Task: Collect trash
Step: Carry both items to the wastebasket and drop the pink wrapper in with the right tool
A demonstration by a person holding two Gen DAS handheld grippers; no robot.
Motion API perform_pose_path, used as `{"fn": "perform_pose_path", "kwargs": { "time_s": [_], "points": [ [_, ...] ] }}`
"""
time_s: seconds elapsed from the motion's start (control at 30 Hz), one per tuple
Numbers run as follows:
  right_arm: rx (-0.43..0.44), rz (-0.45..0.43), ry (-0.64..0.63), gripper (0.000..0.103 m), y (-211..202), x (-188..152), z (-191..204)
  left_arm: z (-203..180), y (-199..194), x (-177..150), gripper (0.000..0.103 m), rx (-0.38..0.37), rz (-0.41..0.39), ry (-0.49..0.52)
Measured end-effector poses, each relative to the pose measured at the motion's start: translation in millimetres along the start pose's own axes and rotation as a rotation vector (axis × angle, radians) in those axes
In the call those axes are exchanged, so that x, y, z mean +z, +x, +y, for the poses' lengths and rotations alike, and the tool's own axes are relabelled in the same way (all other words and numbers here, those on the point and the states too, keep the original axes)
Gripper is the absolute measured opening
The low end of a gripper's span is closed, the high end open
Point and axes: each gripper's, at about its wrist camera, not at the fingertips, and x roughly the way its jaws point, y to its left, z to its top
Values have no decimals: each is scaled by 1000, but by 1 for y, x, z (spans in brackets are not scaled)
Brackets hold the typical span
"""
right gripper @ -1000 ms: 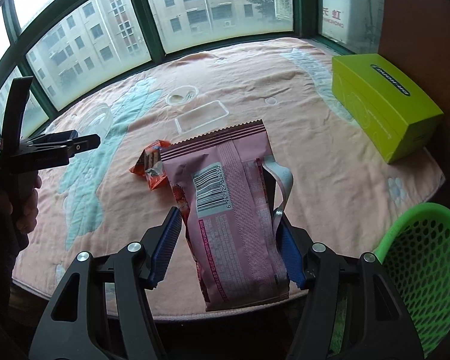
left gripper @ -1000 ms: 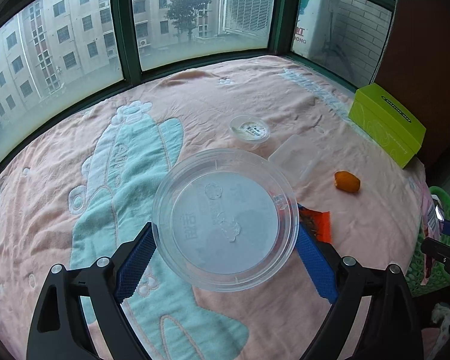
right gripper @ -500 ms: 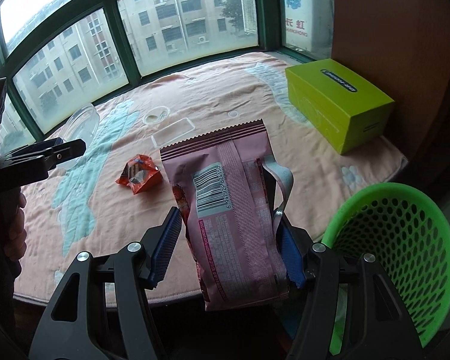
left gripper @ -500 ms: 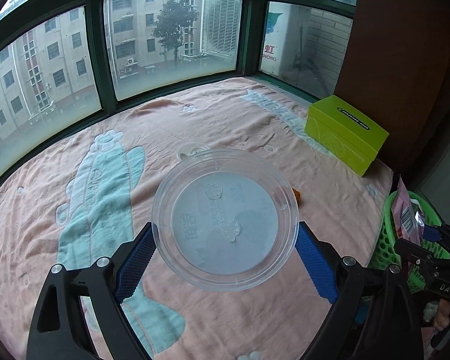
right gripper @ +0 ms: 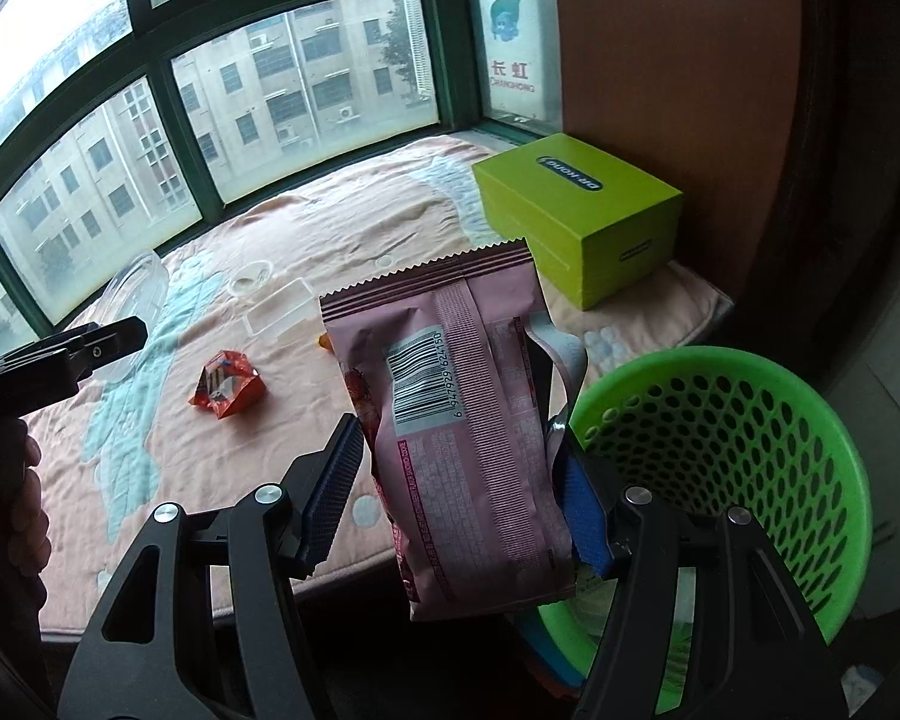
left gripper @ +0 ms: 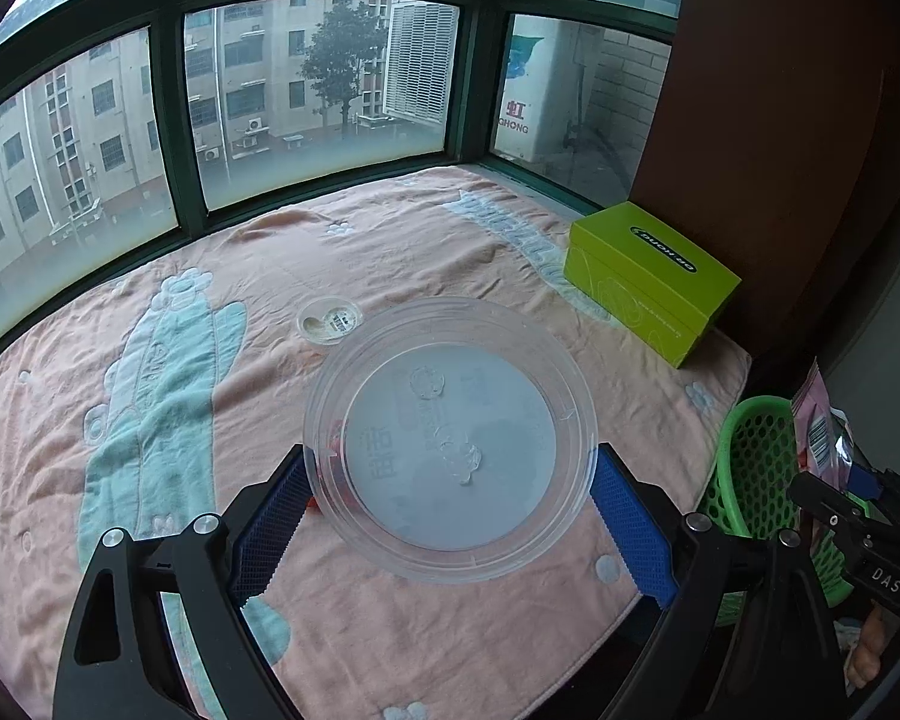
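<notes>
Left gripper [left gripper: 447,516]: you held the clear plastic lid [left gripper: 450,438] across its rim, both blue pads pressed on it, lifted above the pink blanket [left gripper: 390,252].

Right gripper [right gripper: 459,492]: your jaws pinched the pink snack bag [right gripper: 456,420] upright, barcode facing the camera; at least the right pad touched it.

Green basket [right gripper: 750,438]: it sat off the blanket's edge, at about 3 o'clock from the bag in the right wrist view, just beside it. The bag was not yet over the opening.

Trash on the blanket: an orange wrapper [right gripper: 228,390] lay at 9 o'clock from the bag; a small round lid [left gripper: 329,321] sat at 11 o'clock from your held lid; a clear rectangular tray [right gripper: 279,315] lay near the blanket's middle.

Green box [left gripper: 648,282]: it stood at 1 o'clock from the held lid, by the brown wall.

Step in hand: carrying both pieces to the basket, by my reading.

Next move: you would need to swing the bag rightward over the opening before spreading the jaws, then bring the lid across.
</notes>
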Motion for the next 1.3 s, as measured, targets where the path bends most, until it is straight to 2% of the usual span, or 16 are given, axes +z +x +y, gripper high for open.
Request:
{"fn": "perform_pose_path", "kwargs": {
  "time_s": [0.23,0.87,1.07,1.13,1.3],
  "points": [
    [-54,-27,52,63,-14,-3,-24,-22,-5,3,88,-22,-14,14],
    [-214,-30,201,64,-35,-23,-90,-74,-5,13,88,-82,-21,92],
    [-231,-32,234,69,-36,-27,-104,-91,-6,14,88,-100,-23,124],
    [-236,-38,240,74,-38,-29,-106,-94,-6,15,88,-106,-23,129],
    [-238,-42,245,75,-41,-30,-111,-105,-7,17,88,-118,-26,147]
  ]
}}
